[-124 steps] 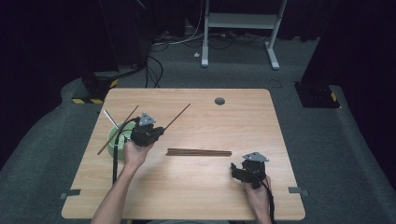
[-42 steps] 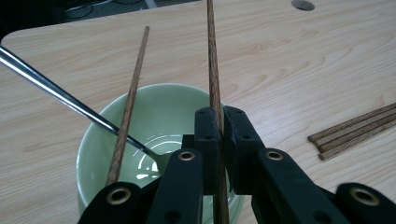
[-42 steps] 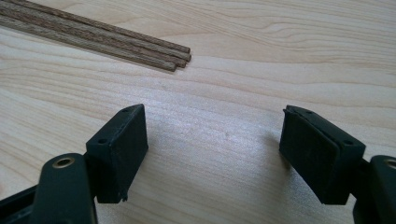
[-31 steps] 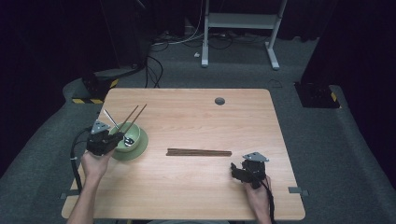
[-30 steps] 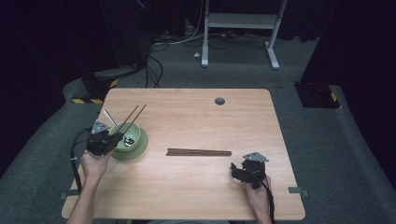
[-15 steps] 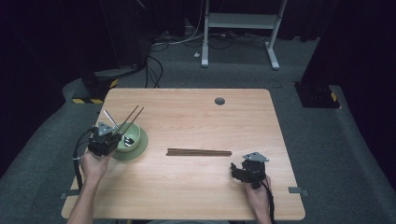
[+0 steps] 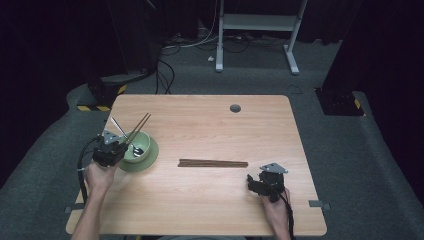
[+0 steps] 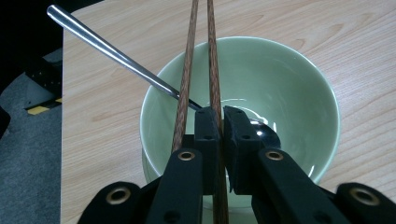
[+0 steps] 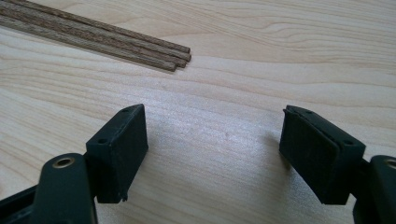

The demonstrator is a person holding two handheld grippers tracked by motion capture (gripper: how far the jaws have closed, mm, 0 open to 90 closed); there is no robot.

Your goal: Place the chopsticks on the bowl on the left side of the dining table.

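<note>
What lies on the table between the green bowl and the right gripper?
In the high view, a bundle of brown chopsticks lies flat between the green bowl and the right gripper.

No readable text, label, brand or number anywhere, neither on the table (image 7: 210,200) nor on the bowl (image 8: 289,84). Only yellow-and-black hazard stripes (image 7: 95,107) on the floor.

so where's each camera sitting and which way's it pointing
high view: above the person's side, looking forward and down on the table; both forearms, left gripper and right gripper show.
left gripper view: on the left gripper, looking down its shut jaws into the bowl, chopsticks clamped.
right gripper view: on the right gripper, low over the table, open jaws facing the loose sticks.
Shared: the high view and the left gripper view both show bowl, spoon and chopsticks.
</note>
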